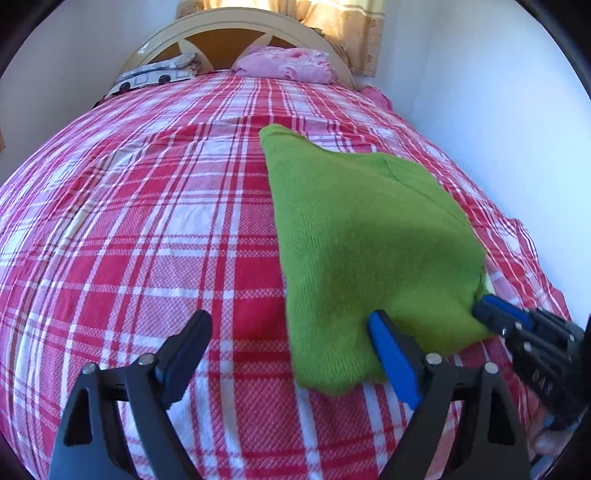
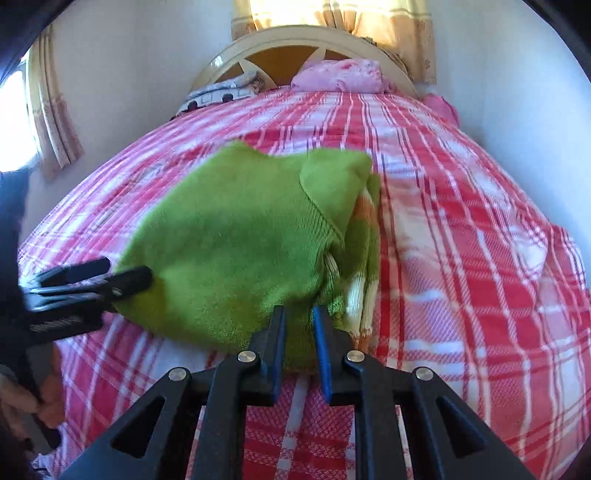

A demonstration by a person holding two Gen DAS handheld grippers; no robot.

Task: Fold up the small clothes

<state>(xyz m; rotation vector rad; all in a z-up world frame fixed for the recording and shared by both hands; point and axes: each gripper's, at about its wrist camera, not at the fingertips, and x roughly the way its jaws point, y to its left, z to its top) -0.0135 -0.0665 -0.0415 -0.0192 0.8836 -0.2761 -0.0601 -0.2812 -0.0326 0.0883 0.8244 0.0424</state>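
A green knitted sweater point(image 1: 354, 236) lies folded on the bed, right of the middle. In the left wrist view my left gripper point(image 1: 290, 319) stands wide open at the sweater's near left corner. Its blue-padded finger point(image 1: 391, 354) rests over the green knit, while the other hangs above bare bedcover. My right gripper point(image 2: 300, 314) is shut on the sweater point(image 2: 229, 236) at its near right corner, with green knit pinched between the pads. White and orange stripes point(image 2: 364, 288) show at the folded right edge. Each gripper shows in the other's view: the right gripper point(image 1: 484, 305) and the left gripper point(image 2: 129, 270).
The bed carries a red and white plaid cover point(image 1: 147, 229). At its far end are a cream headboard point(image 1: 236, 22), a pink pillow point(image 1: 288, 66) and a patterned pillow point(image 1: 155, 75). A white wall point(image 1: 498, 129) runs close along the right. A hand point(image 2: 22, 398) holds the left gripper.
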